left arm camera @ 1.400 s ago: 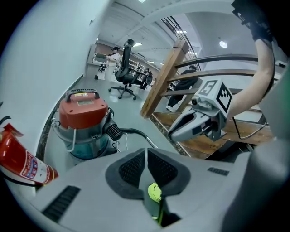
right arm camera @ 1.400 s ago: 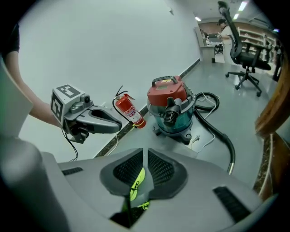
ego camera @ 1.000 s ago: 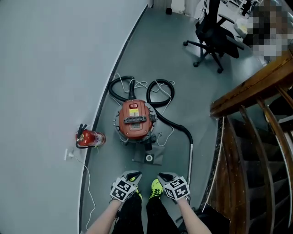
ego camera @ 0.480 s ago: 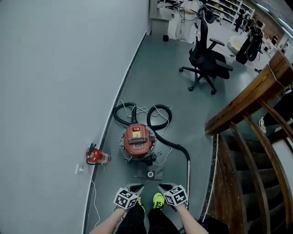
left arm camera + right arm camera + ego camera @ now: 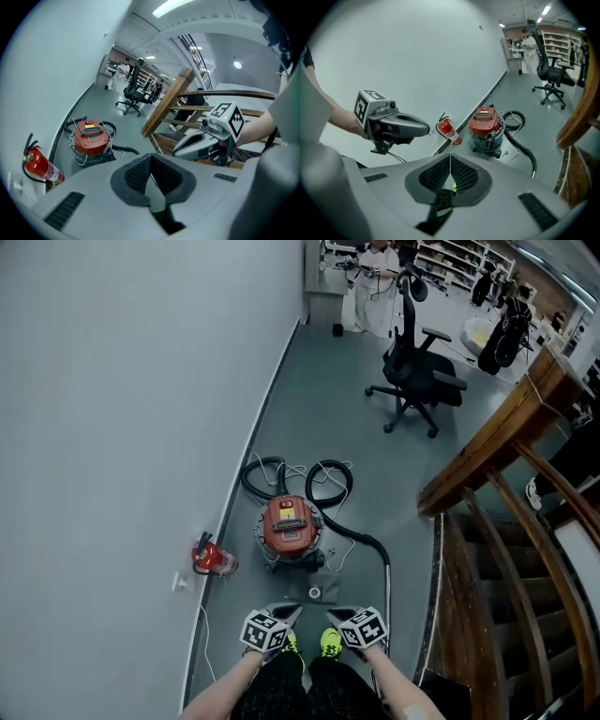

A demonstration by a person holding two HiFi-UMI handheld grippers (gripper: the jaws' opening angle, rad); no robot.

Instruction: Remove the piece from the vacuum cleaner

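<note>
Both my left gripper [image 5: 277,617] and right gripper [image 5: 343,615] have just closed, empty, and hang well apart from the vacuum cleaner [image 5: 289,527], which stands on the floor ahead. I judge the approach is in hand; next I must reach it and open the jaws.

Even, bright ceiling light; sharp frames, with strong fisheye bending at the edges.

Left gripper [image 5: 151,165] and right gripper [image 5: 450,163]: grey moulded housing, dark meshed pads [image 5: 136,174], black-and-white marker cube [image 5: 263,631]. Person wears black trousers [image 5: 281,692], neon-yellow shoes [image 5: 330,641].
</note>
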